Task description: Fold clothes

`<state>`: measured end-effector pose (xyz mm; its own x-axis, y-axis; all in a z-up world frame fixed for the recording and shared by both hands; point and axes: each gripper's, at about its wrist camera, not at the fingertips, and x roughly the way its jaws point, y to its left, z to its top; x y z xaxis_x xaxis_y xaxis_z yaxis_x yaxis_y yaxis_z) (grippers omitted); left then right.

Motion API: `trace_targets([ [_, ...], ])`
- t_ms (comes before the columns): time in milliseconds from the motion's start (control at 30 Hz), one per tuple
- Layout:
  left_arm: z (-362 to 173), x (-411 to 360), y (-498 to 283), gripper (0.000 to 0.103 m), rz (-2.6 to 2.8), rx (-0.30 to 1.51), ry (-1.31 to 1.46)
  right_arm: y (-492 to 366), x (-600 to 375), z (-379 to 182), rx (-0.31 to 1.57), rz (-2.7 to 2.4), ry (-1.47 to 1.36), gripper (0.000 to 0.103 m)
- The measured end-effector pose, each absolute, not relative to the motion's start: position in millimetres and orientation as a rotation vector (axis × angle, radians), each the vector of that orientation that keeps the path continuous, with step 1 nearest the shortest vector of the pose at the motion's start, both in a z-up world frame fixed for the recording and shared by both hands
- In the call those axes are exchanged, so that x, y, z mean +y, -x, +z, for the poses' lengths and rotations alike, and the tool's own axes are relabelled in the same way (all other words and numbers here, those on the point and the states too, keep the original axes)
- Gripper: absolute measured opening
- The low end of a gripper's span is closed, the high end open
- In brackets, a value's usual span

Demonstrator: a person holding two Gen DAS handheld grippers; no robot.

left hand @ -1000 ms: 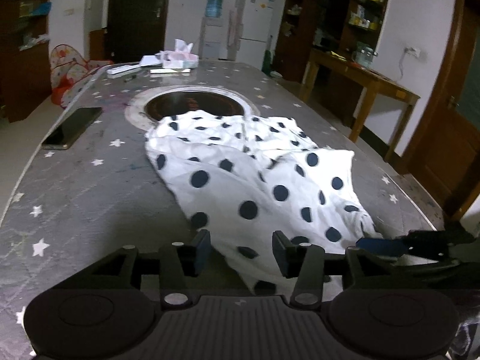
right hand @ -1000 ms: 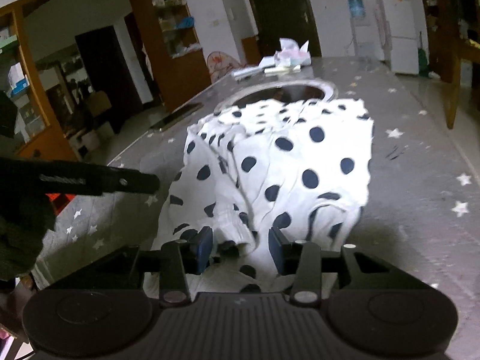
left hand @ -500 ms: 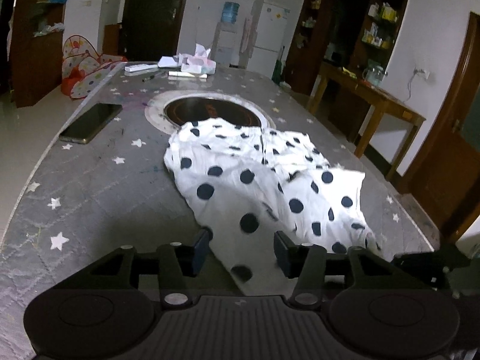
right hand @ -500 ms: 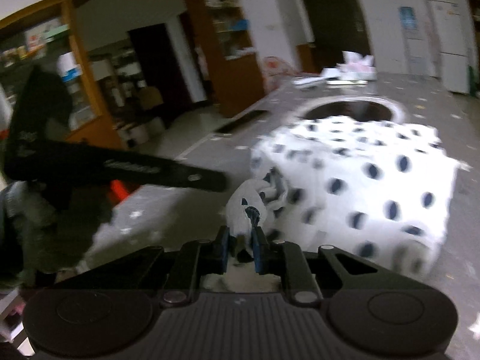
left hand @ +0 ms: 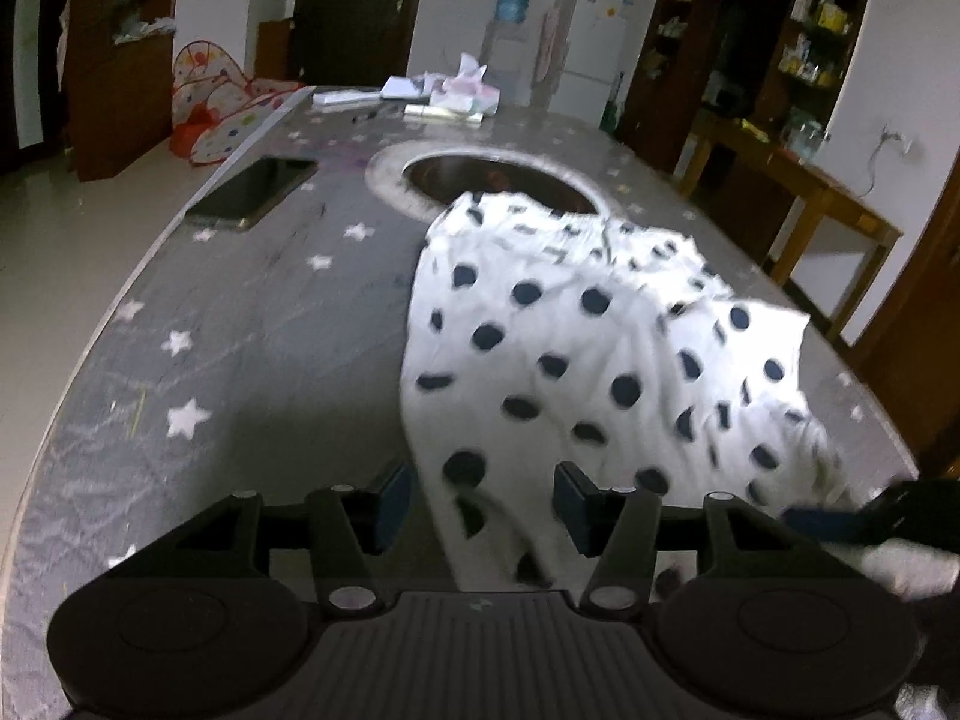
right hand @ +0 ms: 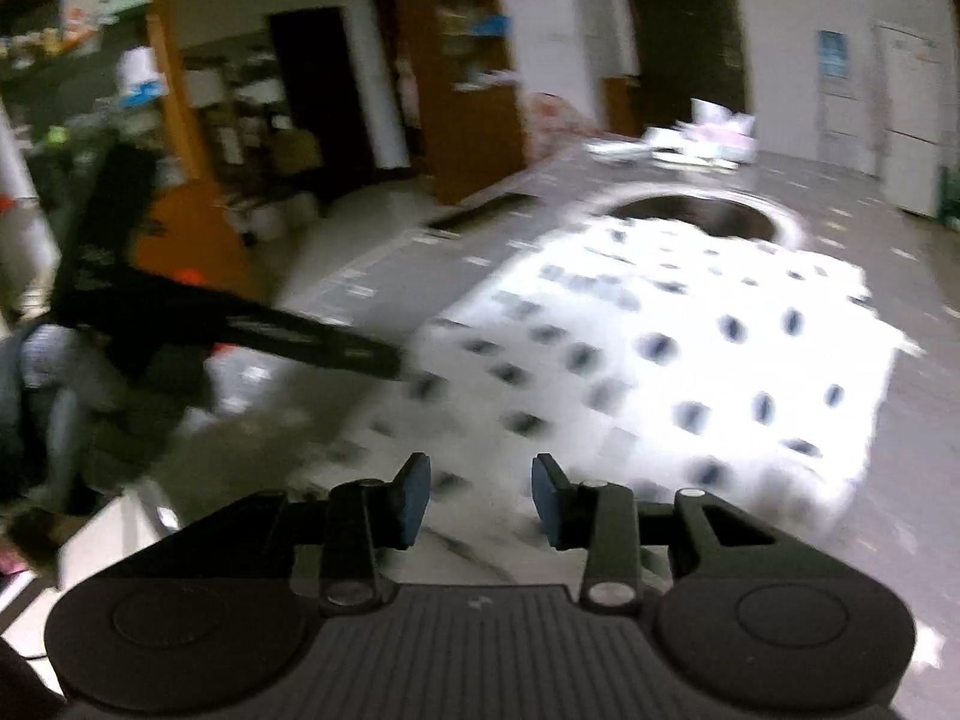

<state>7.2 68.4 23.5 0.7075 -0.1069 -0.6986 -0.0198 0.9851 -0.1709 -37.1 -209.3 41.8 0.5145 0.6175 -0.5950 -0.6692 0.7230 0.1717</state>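
I saw left gripper (left hand: 480, 501) jaws opening, polka-dot garment (left hand: 600, 348) between, unpinched | right gripper (right hand: 480, 495) opening, gripping nothing | star-patterned table (left hand: 240, 330)

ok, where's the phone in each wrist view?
Left wrist: phone lies flat near the table's left edge, upper left of the picture, left of the round pit.
Right wrist: a blurred dark slab at the table's far left edge, left of the pit, probably the phone.
Shared landmark: the pit.
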Motion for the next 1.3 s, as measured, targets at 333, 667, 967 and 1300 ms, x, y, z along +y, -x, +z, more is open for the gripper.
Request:
trace_targets([
  [333,2,64,-3,0.053,-0.047,0.807,0.125,28,-290,16,0.756,0.432,-0.013,0.042],
  [667,4,56,1,0.003,-0.089,0.792,0.098,35,-279,19,0.740,0.486,-0.055,0.010],
  [967,7,67,29,0.003,-0.132,0.824,0.074,63,-288,28,0.798,0.568,-0.044,0.010],
  [1300,6,71,59,0.003,-0.160,0.845,0.038,87,-283,28,0.840,0.617,0.030,0.013],
])
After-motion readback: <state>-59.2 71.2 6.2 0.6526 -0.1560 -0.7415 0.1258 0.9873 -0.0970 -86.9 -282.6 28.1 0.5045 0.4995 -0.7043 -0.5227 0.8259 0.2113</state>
